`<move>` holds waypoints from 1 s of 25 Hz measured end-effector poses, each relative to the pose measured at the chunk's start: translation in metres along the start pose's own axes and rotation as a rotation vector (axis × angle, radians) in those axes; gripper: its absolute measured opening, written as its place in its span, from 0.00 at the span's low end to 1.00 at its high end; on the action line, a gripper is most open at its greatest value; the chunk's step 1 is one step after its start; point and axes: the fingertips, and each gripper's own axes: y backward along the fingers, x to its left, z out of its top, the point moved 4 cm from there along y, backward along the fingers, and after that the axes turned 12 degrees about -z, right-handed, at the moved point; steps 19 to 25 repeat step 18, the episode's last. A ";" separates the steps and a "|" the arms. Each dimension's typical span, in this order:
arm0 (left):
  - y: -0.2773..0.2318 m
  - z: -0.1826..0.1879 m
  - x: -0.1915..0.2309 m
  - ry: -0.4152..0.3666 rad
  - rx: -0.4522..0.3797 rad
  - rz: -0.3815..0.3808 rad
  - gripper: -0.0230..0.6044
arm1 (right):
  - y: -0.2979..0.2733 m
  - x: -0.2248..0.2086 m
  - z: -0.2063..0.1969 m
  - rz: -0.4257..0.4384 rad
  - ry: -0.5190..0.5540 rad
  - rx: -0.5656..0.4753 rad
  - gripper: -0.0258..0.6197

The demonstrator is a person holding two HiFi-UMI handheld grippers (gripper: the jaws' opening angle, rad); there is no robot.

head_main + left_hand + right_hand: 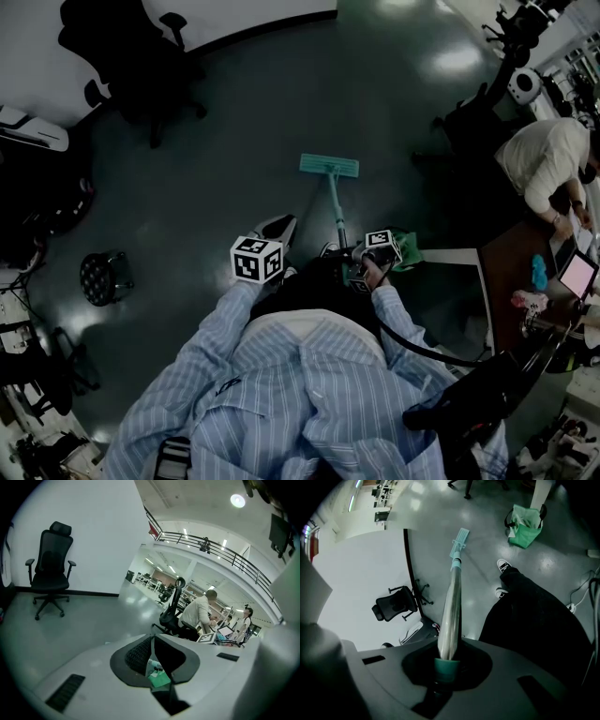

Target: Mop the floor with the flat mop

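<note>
Office floor (244,131) gleamed; right gripper (447,667) clenched the flat mop (451,606), left gripper (153,660) closed empty, apparently mid-stroke, forward push due.

Open-plan office: swivel chair (122,47) at upper left, desk (506,272) with laptop (577,274) at right edge.
</note>
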 end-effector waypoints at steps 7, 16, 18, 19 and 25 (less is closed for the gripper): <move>0.017 -0.003 0.007 0.014 -0.022 0.027 0.07 | -0.002 0.004 -0.004 -0.010 0.000 -0.004 0.09; 0.025 -0.002 0.015 0.035 -0.030 0.048 0.07 | -0.003 0.010 -0.007 -0.014 0.002 0.001 0.09; 0.022 -0.002 0.014 0.036 -0.031 0.049 0.07 | -0.001 0.011 -0.006 -0.015 0.004 0.002 0.09; 0.022 -0.002 0.014 0.036 -0.031 0.049 0.07 | -0.001 0.011 -0.006 -0.015 0.004 0.002 0.09; 0.022 -0.002 0.014 0.036 -0.031 0.049 0.07 | -0.001 0.011 -0.006 -0.015 0.004 0.002 0.09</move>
